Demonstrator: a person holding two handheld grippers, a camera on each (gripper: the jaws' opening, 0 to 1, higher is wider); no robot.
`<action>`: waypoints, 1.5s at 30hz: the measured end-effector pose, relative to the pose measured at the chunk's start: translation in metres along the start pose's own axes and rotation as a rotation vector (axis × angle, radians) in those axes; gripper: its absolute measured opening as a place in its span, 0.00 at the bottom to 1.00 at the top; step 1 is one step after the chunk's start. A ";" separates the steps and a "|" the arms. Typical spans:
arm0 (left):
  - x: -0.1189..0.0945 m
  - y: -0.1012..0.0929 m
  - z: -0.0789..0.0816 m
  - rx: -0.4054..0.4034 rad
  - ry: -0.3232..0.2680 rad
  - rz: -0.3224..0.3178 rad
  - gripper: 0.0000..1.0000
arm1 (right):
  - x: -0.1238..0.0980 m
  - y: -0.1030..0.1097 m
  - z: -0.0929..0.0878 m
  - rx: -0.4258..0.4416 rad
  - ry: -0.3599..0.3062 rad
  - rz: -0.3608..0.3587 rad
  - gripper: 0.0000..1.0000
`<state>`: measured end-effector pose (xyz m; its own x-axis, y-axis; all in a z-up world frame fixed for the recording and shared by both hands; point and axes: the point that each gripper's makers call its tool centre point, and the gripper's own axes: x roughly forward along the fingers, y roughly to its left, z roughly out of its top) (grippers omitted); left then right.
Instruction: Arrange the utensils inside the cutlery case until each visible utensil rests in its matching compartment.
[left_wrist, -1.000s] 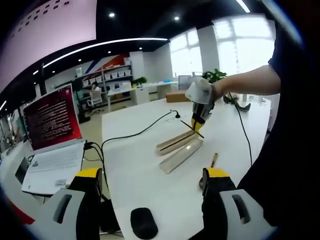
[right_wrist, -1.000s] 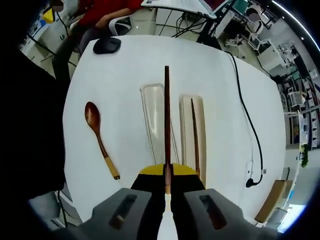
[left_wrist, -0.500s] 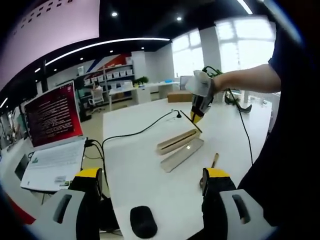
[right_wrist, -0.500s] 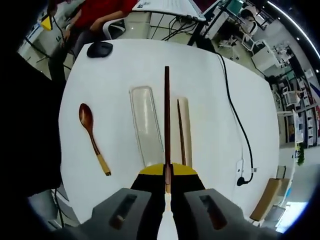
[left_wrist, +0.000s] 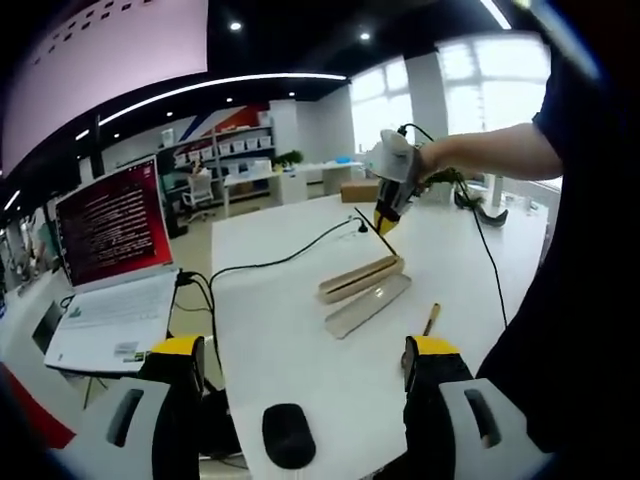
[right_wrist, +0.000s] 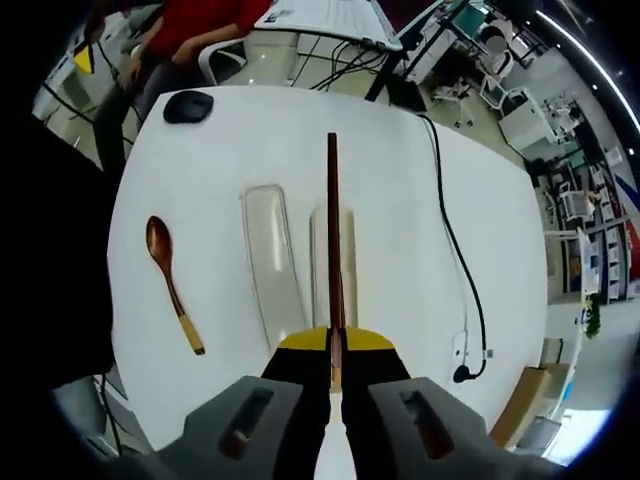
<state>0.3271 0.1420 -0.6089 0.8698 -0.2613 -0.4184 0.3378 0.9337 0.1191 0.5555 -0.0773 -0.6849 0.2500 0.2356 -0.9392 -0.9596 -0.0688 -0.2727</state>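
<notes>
Rising since a second ago, the right gripper (right_wrist: 335, 375) lines its pinched chopstick (right_wrist: 333, 240) over the case (right_wrist: 322, 270), toward 12 o'clock. Left gripper (left_wrist: 300, 400) fingers stay spread, farther off.

- Chopstick (right_wrist: 334, 260): dark brown, thin, straight, held above case.
- Cutlery case (right_wrist: 322, 262): pale wood tray on white table, beside clear lid (right_wrist: 271, 262).
- Spoon (right_wrist: 170, 281): brown wood, lying flat, apart from lid.

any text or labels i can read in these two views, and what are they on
Laptop screen: rows of light text on red, too small and blurred to read.
White boxes on the far shelves: any markings are too small to read.
Cutlery case, wooden spoon, chopstick, mouse: no text visible.
</notes>
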 end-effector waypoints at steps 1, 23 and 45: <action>0.000 0.000 0.000 -0.002 0.000 0.002 0.84 | 0.000 -0.002 0.001 -0.001 -0.002 -0.001 0.00; -0.008 0.009 -0.006 -0.018 0.022 0.029 0.84 | 0.017 -0.015 0.009 -0.036 0.013 0.014 0.00; -0.002 0.016 -0.011 -0.029 0.037 0.026 0.84 | 0.030 -0.018 0.009 -0.032 0.024 0.041 0.00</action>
<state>0.3269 0.1606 -0.6163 0.8642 -0.2279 -0.4487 0.3041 0.9468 0.1049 0.5796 -0.0597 -0.7065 0.2137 0.2086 -0.9544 -0.9647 -0.1088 -0.2398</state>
